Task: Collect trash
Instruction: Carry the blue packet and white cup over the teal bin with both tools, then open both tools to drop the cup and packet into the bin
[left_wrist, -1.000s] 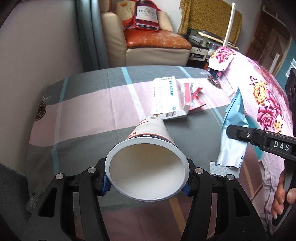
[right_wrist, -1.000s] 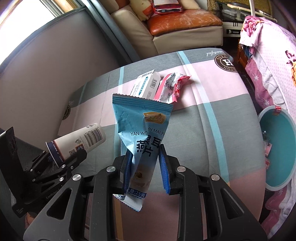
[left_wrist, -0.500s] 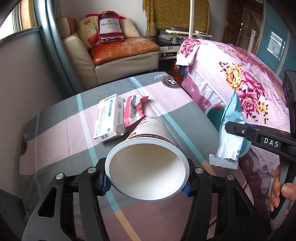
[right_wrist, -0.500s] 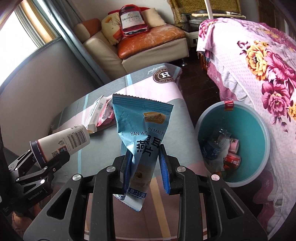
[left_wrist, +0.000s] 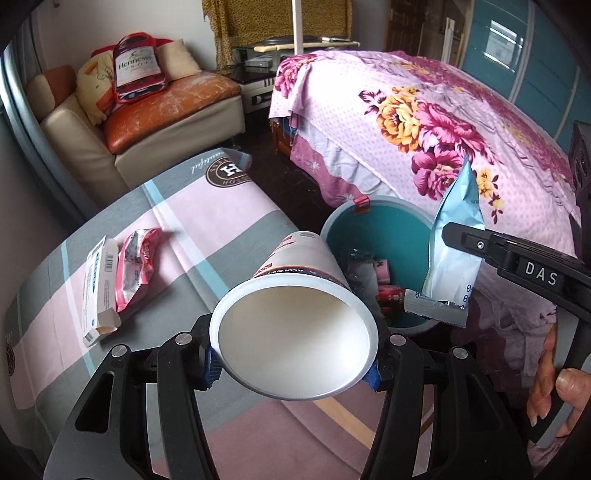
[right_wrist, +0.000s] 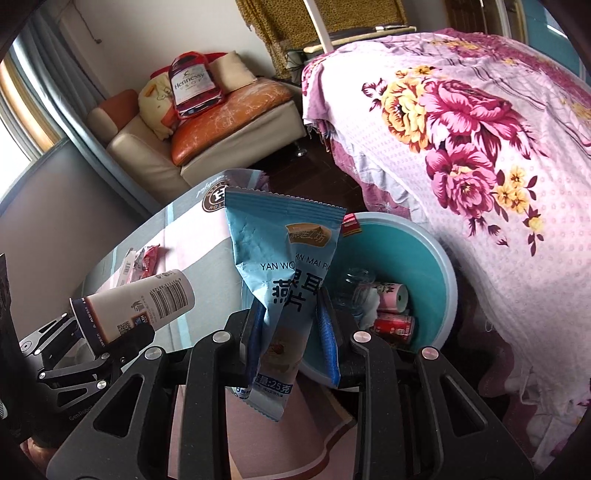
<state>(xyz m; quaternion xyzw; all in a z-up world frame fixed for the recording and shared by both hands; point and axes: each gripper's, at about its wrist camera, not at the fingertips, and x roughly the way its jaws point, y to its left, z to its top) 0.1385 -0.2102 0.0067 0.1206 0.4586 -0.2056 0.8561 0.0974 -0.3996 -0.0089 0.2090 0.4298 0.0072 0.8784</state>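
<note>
My left gripper (left_wrist: 293, 363) is shut on a white paper cup (left_wrist: 295, 317), held on its side with the mouth toward the camera; the cup also shows in the right wrist view (right_wrist: 136, 306). My right gripper (right_wrist: 291, 325) is shut on a blue snack wrapper (right_wrist: 284, 266), which hangs upright; the wrapper shows in the left wrist view (left_wrist: 452, 251) too. A teal trash bin (right_wrist: 424, 258) with cans and wrappers inside stands on the floor just past the table edge, under and behind both grippers; it appears in the left wrist view (left_wrist: 388, 225).
A white medicine box (left_wrist: 98, 284) and a red-pink wrapper (left_wrist: 135, 266) lie on the striped tablecloth (left_wrist: 207, 221) at the left. A bed with a floral cover (left_wrist: 443, 122) is right of the bin. A sofa (left_wrist: 155, 122) stands behind the table.
Both grippers have swung right with their loads, from over the table to the table edge near the bin. The bin now shows in both views.
</note>
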